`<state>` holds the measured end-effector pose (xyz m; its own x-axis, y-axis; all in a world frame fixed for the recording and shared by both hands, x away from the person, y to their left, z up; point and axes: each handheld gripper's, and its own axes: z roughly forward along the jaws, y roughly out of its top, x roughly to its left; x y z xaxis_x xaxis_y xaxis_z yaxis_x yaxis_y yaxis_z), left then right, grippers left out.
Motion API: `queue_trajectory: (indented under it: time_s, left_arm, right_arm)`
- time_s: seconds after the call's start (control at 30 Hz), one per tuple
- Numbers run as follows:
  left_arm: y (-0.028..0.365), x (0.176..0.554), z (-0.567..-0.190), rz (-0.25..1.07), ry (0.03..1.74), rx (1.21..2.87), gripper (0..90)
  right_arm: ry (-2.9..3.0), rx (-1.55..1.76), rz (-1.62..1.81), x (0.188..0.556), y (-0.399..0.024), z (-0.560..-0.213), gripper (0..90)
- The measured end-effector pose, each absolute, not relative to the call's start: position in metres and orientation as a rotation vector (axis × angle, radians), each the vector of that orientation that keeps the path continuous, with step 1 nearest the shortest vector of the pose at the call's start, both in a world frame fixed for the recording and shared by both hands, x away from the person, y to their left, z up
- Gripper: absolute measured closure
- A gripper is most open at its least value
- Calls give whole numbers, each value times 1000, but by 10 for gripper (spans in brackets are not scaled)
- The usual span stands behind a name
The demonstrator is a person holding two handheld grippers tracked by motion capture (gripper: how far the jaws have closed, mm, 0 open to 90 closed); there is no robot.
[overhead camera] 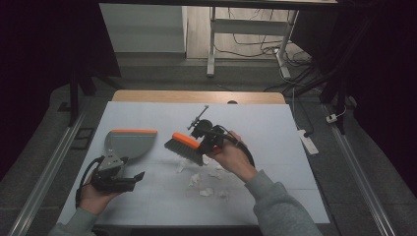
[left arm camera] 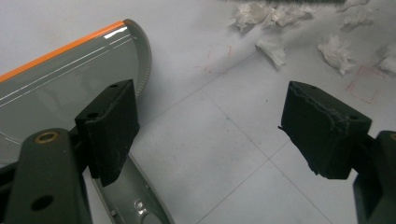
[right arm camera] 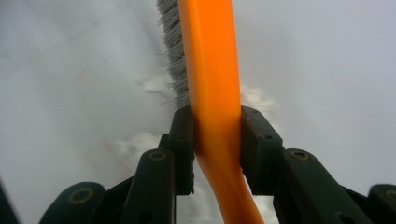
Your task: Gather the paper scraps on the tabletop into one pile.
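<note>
Two tools: right tool (right arm camera: 217, 140) pinching orange brush (right arm camera: 210, 70), left tool (left arm camera: 210, 135) spread beside dustpan (left arm camera: 60, 79).

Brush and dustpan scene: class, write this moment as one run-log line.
right gripper: shut on brush | left gripper: open, by dustpan | paper scraps: loose on table | stage: sweeping not done

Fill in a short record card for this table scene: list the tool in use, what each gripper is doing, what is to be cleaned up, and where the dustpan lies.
Tool in use: brush, orange back, grey bristles
Right gripper: shut on the brush's orange back
Left gripper: open, holding nothing, one jaw over the dustpan's edge
To clean up: torn white paper scraps scattered on the table
Dustpan: grey with an orange lip, lying flat on the table, to the left of the brush
</note>
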<state>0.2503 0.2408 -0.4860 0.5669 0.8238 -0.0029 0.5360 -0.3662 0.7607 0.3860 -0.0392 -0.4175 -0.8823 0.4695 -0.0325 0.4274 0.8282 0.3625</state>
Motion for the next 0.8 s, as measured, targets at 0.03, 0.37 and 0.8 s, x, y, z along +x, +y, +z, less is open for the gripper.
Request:
queue_trajectory:
  time_s: [0.03,0.37,0.8]
  left_arm:
    - [241,250,-486,496,1085,2059,201]
    - [243,250,-487,491,1081,2061,201]
    - [241,251,-487,491,1079,2061,201]
  right_arm:
    - [2892,738,524,384,-33,-421,678]
    - [2953,870,459,383,5,-452,678]
    - [2855,1111,511,409,-48,-435,678]
